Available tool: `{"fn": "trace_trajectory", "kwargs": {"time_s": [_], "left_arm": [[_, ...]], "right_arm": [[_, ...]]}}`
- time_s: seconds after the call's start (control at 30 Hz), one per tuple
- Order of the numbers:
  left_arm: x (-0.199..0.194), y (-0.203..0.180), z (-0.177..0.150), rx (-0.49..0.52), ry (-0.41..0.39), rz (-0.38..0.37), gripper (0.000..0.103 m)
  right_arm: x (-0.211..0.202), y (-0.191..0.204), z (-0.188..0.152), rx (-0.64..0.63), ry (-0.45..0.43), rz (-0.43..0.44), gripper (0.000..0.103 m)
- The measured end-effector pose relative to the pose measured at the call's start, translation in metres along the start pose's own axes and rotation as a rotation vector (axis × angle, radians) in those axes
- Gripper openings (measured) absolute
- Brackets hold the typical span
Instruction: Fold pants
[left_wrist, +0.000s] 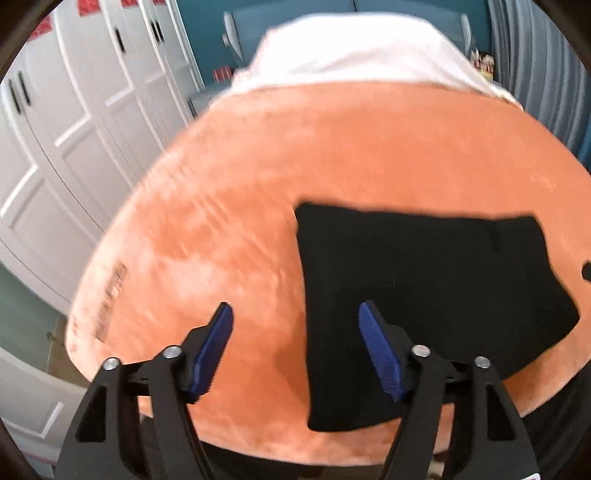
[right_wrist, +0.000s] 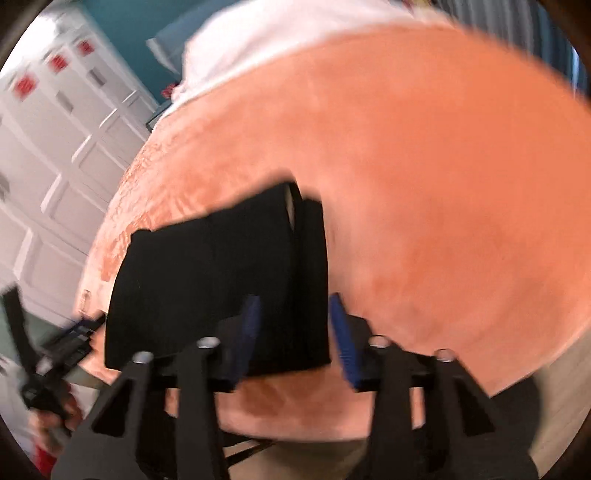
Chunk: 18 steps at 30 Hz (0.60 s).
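The black pants (left_wrist: 424, 295) lie folded into a flat rectangle on the orange blanket (left_wrist: 258, 184), near its front edge. My left gripper (left_wrist: 295, 314) is open and empty, held above the pants' left edge. In the right wrist view the pants (right_wrist: 207, 288) lie in front of my right gripper (right_wrist: 293, 306), which is open and empty, with its jaws on either side of the pants' right part. The left gripper (right_wrist: 44, 354) shows blurred at the lower left of that view.
The orange blanket (right_wrist: 443, 184) covers a bed. White bedding (left_wrist: 351, 51) lies at the far end. White panelled wardrobe doors (left_wrist: 74, 129) stand to the left. Striped curtains (left_wrist: 535, 74) hang at the far right.
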<state>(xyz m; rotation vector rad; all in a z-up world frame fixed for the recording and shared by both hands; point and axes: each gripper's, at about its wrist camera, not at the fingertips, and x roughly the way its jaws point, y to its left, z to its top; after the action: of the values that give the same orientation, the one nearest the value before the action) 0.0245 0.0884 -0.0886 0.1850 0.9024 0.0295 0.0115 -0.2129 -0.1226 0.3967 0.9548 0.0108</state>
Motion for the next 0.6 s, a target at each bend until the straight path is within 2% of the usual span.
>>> {"fn": "trace_trajectory", "kwargs": {"time_s": [0.03,0.13,0.17,0.27,0.3,0.37,0.4,0.43,0.5,0.57,0.6], "left_arm": [[-0.002,0.003,0.001,-0.006,0.006,0.001,0.073],[0.005,0.013,0.002,-0.03,0.06,-0.008,0.074],[0.011,0.011,0.006,-0.025,0.083,-0.004,0.074],[0.015,0.009,-0.008,-0.01,0.108,0.02,0.074],[0.015,0.013,-0.014,-0.006,0.112,0.028,0.075],[0.023,0.017,-0.017,-0.006,0.125,0.049,0.076],[0.025,0.021,-0.017,-0.01,0.135,0.054,0.076],[0.026,0.026,-0.018,-0.021,0.147,0.055,0.076],[0.03,0.033,-0.022,-0.04,0.162,0.056,0.076],[0.037,0.037,-0.025,-0.051,0.181,0.056,0.076],[0.041,0.038,-0.028,-0.053,0.194,0.055,0.076]], "right_arm": [[-0.006,0.013,0.01,-0.052,-0.027,-0.003,0.013],[0.005,0.051,0.032,-0.166,-0.046,0.017,0.01],[0.018,0.062,0.038,-0.195,-0.034,0.019,0.01],[0.071,0.083,0.052,-0.264,0.044,-0.012,0.01],[0.083,0.08,0.054,-0.276,0.062,-0.038,0.01],[0.117,0.056,0.054,-0.259,0.105,-0.15,0.005],[0.129,0.036,0.056,-0.215,0.118,-0.172,0.0],[0.133,0.018,0.059,-0.147,0.131,-0.156,0.0],[0.122,0.013,0.065,-0.07,0.139,-0.111,0.0],[0.1,0.036,0.07,-0.084,0.106,-0.08,0.002],[0.093,0.058,0.071,-0.12,0.103,-0.029,0.002]]}}
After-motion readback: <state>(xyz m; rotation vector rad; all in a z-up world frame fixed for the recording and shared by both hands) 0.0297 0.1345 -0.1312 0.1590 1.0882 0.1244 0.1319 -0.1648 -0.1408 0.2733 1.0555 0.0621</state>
